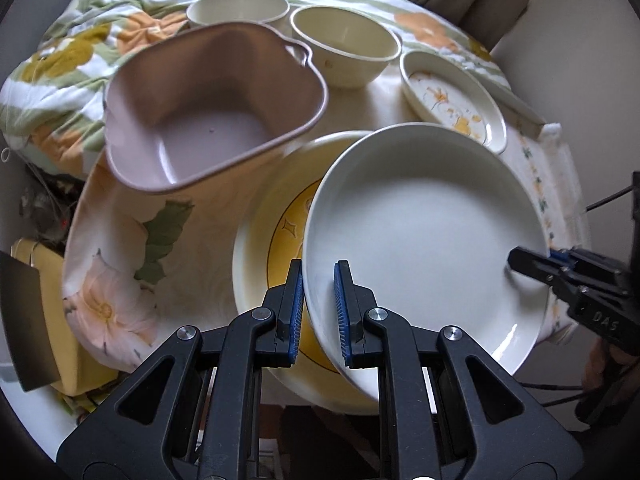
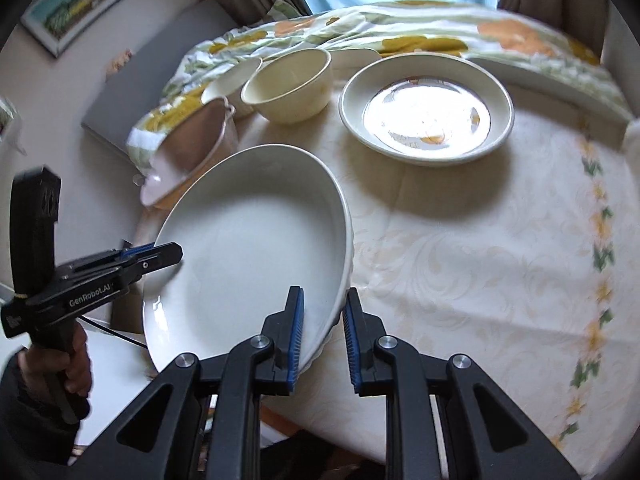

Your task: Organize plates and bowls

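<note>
Both claws, left claw point(image 1: 318, 304) and right claw point(image 1: 520, 260), grip the white plate point(image 1: 420, 232).

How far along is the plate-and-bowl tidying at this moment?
Early, by the look of it. Nothing is stacked yet. In hand: both the left gripper and right gripper clamp the white plate's rim, holding it tilted over the yellow-patterned plate. Left: two cream bowls, the small floral plate and the pink container sit apart.

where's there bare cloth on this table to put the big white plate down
The widest bare patch of tablecloth lies beside the white plate, in front of the flowered plate. It is crowded farther back, where the cream bowl and pink tub stand close; a yellow-patterned plate lies under the white one.
</note>
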A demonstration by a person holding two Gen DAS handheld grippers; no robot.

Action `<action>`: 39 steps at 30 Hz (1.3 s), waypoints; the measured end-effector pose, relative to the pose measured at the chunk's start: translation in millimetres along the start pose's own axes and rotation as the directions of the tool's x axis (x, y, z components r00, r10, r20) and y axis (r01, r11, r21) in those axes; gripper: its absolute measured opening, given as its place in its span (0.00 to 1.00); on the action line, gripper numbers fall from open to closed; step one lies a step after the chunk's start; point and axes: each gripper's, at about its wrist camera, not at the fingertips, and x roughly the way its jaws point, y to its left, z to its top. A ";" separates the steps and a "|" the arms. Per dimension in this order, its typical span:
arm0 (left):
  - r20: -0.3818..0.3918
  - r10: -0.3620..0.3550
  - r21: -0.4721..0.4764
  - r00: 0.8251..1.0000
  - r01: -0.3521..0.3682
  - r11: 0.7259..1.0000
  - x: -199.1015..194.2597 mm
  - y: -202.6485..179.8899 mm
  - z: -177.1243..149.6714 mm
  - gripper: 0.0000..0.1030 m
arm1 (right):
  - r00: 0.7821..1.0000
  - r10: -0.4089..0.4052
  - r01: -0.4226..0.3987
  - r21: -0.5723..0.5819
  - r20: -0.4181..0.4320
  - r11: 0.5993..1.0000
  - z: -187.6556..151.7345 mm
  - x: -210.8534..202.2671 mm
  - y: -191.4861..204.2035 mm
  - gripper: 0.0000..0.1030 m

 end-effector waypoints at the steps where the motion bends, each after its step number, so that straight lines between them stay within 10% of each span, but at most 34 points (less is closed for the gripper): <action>1: -0.003 0.000 0.003 1.000 0.000 1.000 3.2 0.9 0.2 0.12 | 1.000 -0.007 0.007 0.002 0.003 1.000 0.4 0.9 0.1 0.17; 23: 0.028 0.153 0.188 0.988 -0.156 0.970 19.8 -20.7 -2.5 0.13 | 0.993 -0.117 0.117 -0.028 0.005 0.993 -2.0 13.6 9.0 0.17; 39: 0.143 0.368 0.293 0.919 -0.394 0.871 19.5 -39.7 -14.4 0.13 | 0.968 -0.250 0.250 -0.158 0.018 0.955 -3.5 30.0 33.2 0.17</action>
